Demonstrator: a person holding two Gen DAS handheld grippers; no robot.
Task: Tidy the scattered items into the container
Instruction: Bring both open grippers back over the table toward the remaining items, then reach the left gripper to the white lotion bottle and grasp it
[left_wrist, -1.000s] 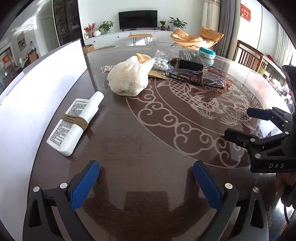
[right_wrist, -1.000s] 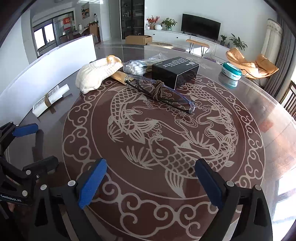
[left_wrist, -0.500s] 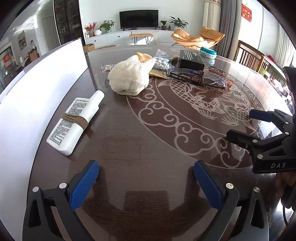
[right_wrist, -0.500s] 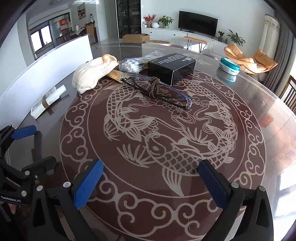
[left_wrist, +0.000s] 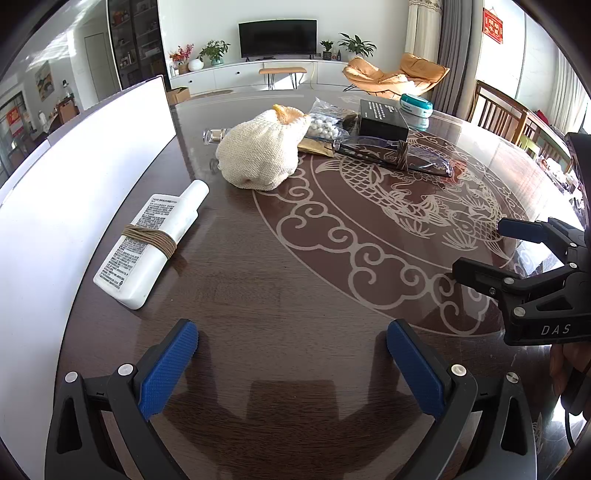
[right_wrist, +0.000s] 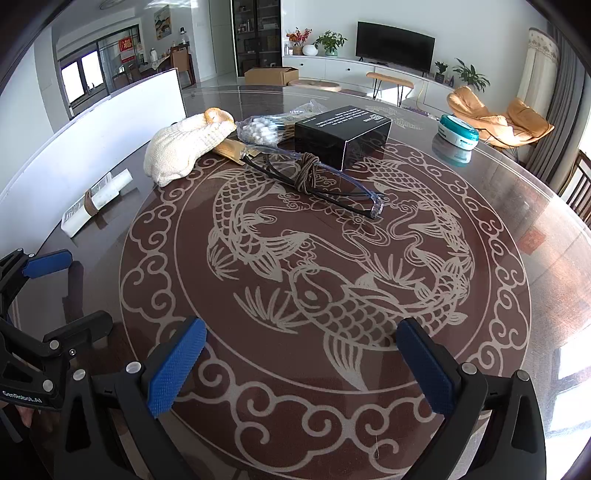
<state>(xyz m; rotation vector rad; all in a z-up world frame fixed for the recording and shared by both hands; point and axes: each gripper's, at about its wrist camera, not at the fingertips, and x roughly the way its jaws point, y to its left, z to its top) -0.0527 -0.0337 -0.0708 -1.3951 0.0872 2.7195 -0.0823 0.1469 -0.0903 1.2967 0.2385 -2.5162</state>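
A: Item one, far left?
B: White container wall (left_wrist: 74, 177), plain, standing along the desk (left_wrist: 295, 295) edge.

A: Beside it?
B: White tube (left_wrist: 155, 240), lying flat, fine print on its label too small to read, brown cord wound round its middle. Near the wall, apart from the rest.

A: Next?
B: Cream knitted pouch (left_wrist: 262, 151), slumped, orange top. Behind it a small clear bottle (left_wrist: 216, 134) on its side. To its right a bag of cotton swabs (right_wrist: 262, 129), then a tan packet (right_wrist: 231, 149) partly under the pouch.

A: Centre?
B: Black-framed glasses (right_wrist: 317, 177) in a clear sleeve, tied with brown cord, touching a black box (right_wrist: 343, 129); white lettering on its lid, unreadable. Further right, a teal-and-white round case (right_wrist: 458, 131), well apart.

A: Tongs?
B: Left tongs (left_wrist: 291, 354) spread wide, empty, marked "GenRoboL.AI". Right tongs (right_wrist: 303, 354) likewise released, marked "DAS".

A: Room?
B: Bare carp-patterned desk between both tongs and the items.
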